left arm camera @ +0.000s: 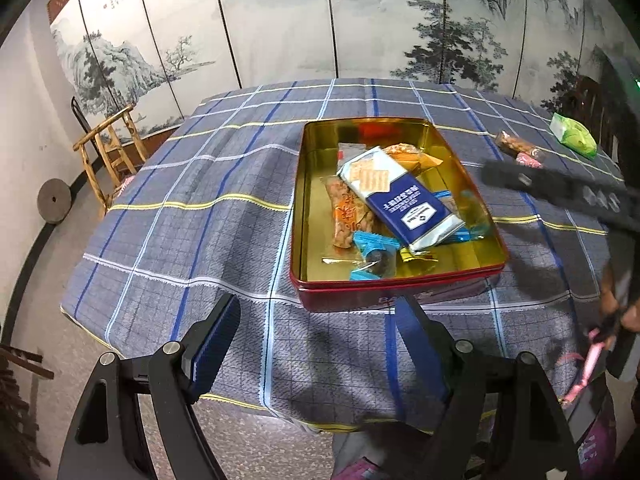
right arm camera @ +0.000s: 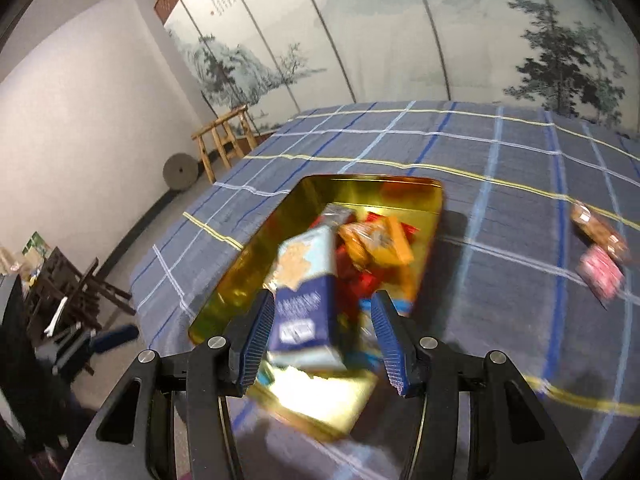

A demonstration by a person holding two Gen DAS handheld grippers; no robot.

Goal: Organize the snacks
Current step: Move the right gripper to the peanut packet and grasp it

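painted screens with trees and hills stand behind a table [left arm camera: 168, 216] with a blue checked cloth on it. on the cloth sits a red tin [left arm camera: 396, 294] with a shiny gold inside, and many snacks are already lying in it, with a big blue and white cracker pack [left arm camera: 400, 196] on top of the pile. some snacks are not in the tin yet. a brown snack bar [left arm camera: 516, 146], a small pink snack [left arm camera: 529, 160] touching it, and a green pack [left arm camera: 573, 135] lie on the cloth, off to the right of the tin and toward the far side. the brown bar lies slanted, with its long side running from far left to near right. the left gripper [left arm camera: 316, 344] hangs over the near edge of the table, in front of the tin, with its jaws wide apart and nothing between them. the right gripper [right arm camera: 322, 334] is above the near end of the tin, and its view is blurry. its jaws are partly apart and i do not think they hold anything; the cracker pack seen between them looks to be lying in the tin below. from the right gripper, the brown snack bar [right arm camera: 596, 230] and the pink snack [right arm camera: 600, 274] are off to its right on the cloth, near each other. so the right hand is the nearer one to the loose snacks, and the tin stands between them and the left hand. i think the next grab should be by the right hand, reaching to its right, with the jaws going across the short side of a snack.
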